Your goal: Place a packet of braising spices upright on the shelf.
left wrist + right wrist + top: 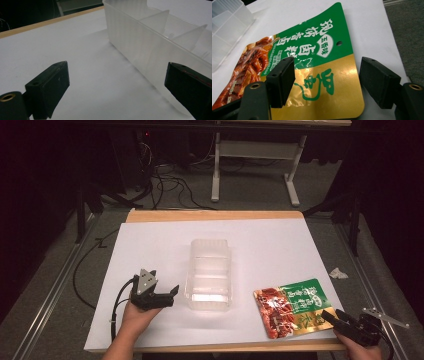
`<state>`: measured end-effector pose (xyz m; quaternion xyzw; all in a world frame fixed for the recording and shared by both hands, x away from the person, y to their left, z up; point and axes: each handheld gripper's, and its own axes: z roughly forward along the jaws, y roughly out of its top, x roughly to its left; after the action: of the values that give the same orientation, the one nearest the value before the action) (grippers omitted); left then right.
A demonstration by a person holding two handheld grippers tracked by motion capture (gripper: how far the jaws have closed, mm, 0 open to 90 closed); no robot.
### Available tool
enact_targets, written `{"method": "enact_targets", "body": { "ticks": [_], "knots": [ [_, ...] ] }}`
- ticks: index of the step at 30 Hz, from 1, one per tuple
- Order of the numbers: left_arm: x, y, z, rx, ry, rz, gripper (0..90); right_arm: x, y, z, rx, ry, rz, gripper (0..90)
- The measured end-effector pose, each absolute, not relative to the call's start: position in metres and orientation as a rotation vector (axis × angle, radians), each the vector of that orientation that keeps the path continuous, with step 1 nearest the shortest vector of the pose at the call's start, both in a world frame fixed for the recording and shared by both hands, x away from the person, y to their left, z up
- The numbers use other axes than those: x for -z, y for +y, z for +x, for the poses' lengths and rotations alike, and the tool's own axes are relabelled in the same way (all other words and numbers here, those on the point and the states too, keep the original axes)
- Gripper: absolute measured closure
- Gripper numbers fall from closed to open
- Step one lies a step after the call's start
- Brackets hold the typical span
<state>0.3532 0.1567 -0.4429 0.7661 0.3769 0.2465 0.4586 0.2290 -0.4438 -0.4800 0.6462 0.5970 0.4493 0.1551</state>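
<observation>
Grippers both stand with jaws apart, nothing between them. Left gripper (pixel 167 295) sits just left of the clear bin (pixel 209 274), its jaws pointing at the bin's near left wall; in the left gripper view one jaw stands close to that wall, contact not determinable. Bin rests upright at mid-table (pixel 150 245), divided by partitions. Snack pouch (pixel 292 307) lies flat to the right of the bin, apart from it. Right gripper (pixel 334 317) is at the pouch's gold corner, farthest from the bin; its jaws straddle that corner (pixel 322 82) without closing.
</observation>
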Motion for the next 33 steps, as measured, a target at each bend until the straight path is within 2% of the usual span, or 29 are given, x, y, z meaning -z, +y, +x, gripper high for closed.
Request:
{"method": "enact_targets", "body": {
  "ticks": [15, 28, 33],
  "knots": [
    [0.446, 0.153, 0.354, -0.598, 0.916, 1.921, 7.0, 0.475, -0.439, 0.228, -1.397, 1.726, 1.770, 37.8],
    [0.446, 0.153, 0.352, -0.598, 0.901, 1.931, 7.3, 0.476, -0.416, 0.237, -1.388, 1.873, 1.702, 42.1],
    [0.447, 0.153, 0.352, -0.602, 0.897, 1.937, 7.3, 0.476, -0.411, 0.240, -1.430, 1.898, 1.675, 46.5]
  ]
}}
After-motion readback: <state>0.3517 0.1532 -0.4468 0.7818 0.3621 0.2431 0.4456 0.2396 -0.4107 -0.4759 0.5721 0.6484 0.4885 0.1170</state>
